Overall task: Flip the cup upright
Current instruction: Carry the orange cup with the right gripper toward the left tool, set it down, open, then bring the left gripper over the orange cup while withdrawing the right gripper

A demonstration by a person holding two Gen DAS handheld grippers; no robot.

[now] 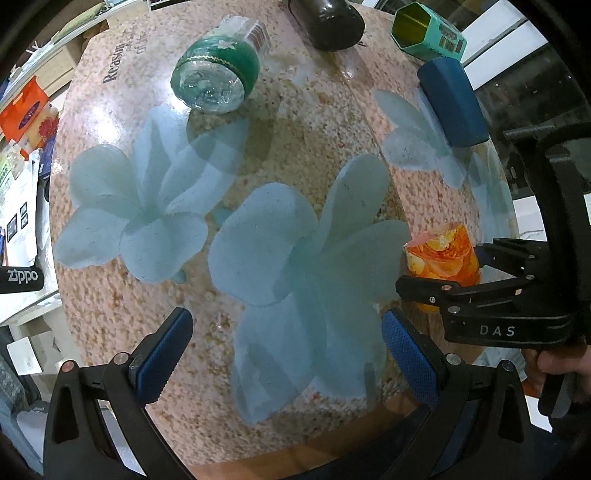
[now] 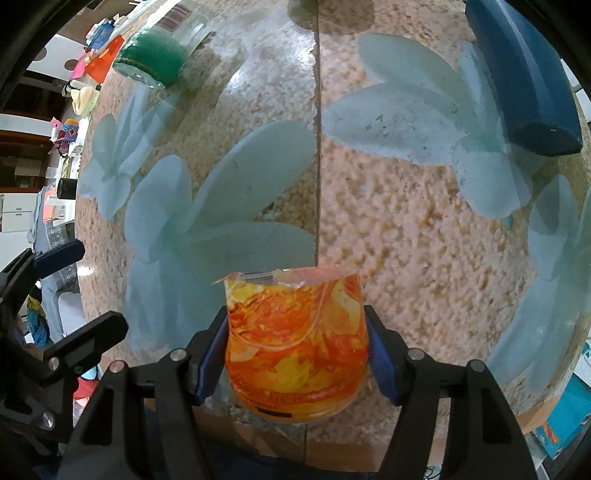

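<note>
The cup (image 2: 297, 343) is a small orange and yellow patterned cup near the table's front edge, its torn paper rim at the top. My right gripper (image 2: 297, 354) is shut on the cup, one blue pad on each side. In the left wrist view the cup (image 1: 441, 258) sits at the right, held by the right gripper (image 1: 461, 273). My left gripper (image 1: 286, 350) is open and empty above the table's front, left of the cup.
The glass table top (image 1: 295, 155) has frosted flower shapes over a pebble print. A clear bottle with a green band (image 1: 214, 74) lies at the back left. A dark blue case (image 1: 452, 101), a dark bottle (image 1: 327, 22) and a teal box (image 1: 428, 31) stand at the back right.
</note>
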